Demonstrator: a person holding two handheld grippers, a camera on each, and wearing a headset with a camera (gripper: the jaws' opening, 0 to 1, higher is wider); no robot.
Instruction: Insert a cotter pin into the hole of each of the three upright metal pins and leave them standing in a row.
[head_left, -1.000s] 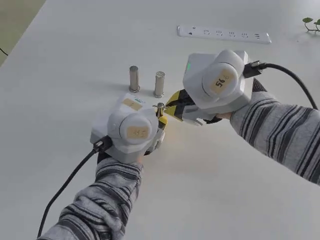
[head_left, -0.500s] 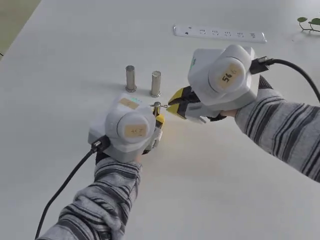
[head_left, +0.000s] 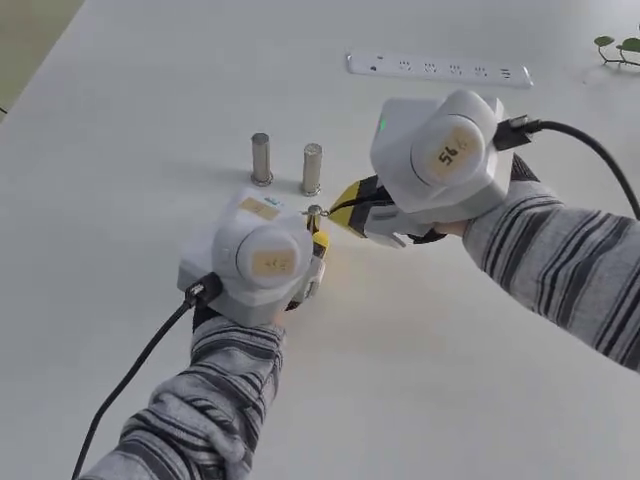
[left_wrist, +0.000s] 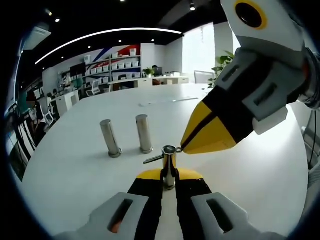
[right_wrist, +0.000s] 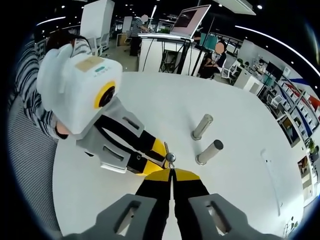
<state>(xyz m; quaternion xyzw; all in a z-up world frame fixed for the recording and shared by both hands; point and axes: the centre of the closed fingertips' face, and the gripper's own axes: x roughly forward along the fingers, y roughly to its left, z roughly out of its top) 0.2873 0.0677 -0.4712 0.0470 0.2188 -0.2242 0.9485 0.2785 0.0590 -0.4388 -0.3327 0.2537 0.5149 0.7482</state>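
While upright, three metal pins (head_left: 261, 158) (head_left: 312, 167) (head_left: 316, 214)

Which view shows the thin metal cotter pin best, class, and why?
The left gripper view: the thin metal cotter pin sticks sideways out of the short steel cylinder clamped in the left tool, close and side-on. The right gripper view shows it end-on as a thin line; the head view, a tiny glint.

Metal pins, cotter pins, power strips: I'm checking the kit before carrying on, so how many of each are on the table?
metal pins: 3
cotter pin: 1, through the head of the nearest pin
power strip: 1
Total: 5
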